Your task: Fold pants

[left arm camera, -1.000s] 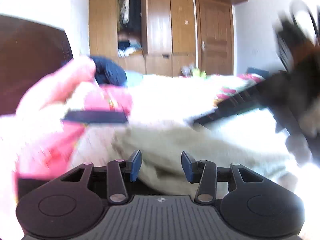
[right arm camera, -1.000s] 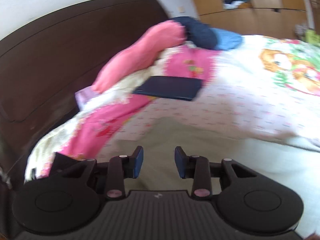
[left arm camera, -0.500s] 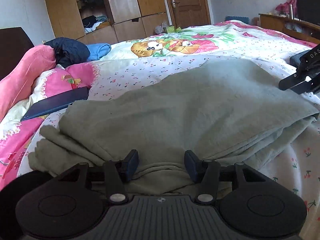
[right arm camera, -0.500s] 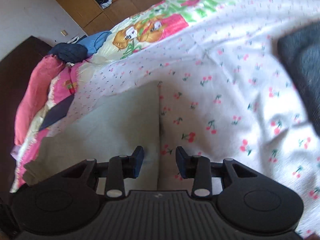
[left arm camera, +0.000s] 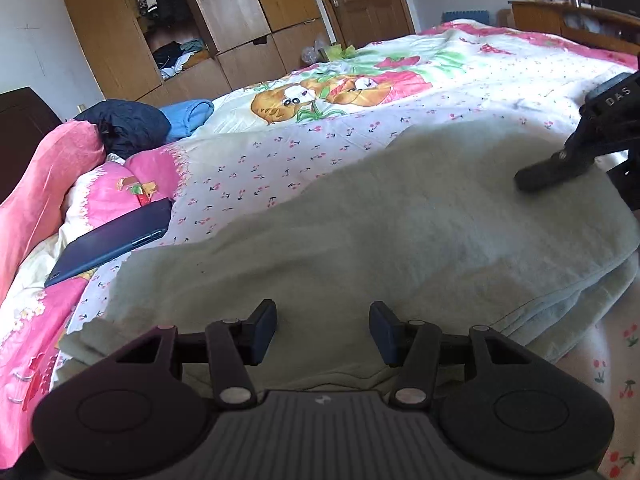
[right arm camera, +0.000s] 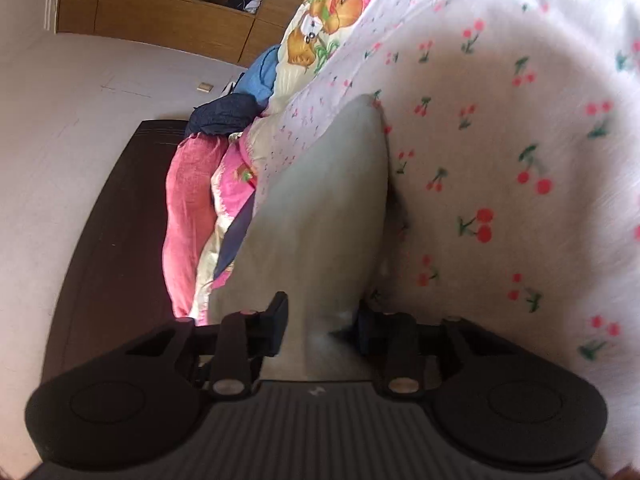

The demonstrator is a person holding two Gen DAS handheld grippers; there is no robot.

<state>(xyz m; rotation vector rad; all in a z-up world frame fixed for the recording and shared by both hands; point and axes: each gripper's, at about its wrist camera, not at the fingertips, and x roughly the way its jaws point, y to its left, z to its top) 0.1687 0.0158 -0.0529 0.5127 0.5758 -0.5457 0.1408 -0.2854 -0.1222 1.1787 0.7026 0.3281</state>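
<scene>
Pale green pants (left arm camera: 400, 220) lie folded in layers on the cherry-print bed sheet (left arm camera: 280, 160). My left gripper (left arm camera: 323, 330) hangs open just above their near edge, with cloth under its fingers and nothing pinched. My right gripper (right arm camera: 322, 328) is rolled on its side at the pants' (right arm camera: 320, 208) right edge. Its jaws are closing with the folded edge between them, and a gap still shows. In the left wrist view the right gripper's finger (left arm camera: 552, 168) rests on the pants' far right corner.
A flat dark blue slab (left arm camera: 112, 244) lies on the pink pillow cover left of the pants. A pink pillow (left arm camera: 36, 196), dark clothes (left arm camera: 128, 128) and a blue cloth (left arm camera: 188, 114) sit by the headboard (right arm camera: 112, 240). A wooden wardrobe (left arm camera: 240, 20) stands behind the bed.
Both grippers came down from above the bed onto the pants. The right gripper rolled onto its side and took the pants' right edge between its fingers. The left one moved closer.
</scene>
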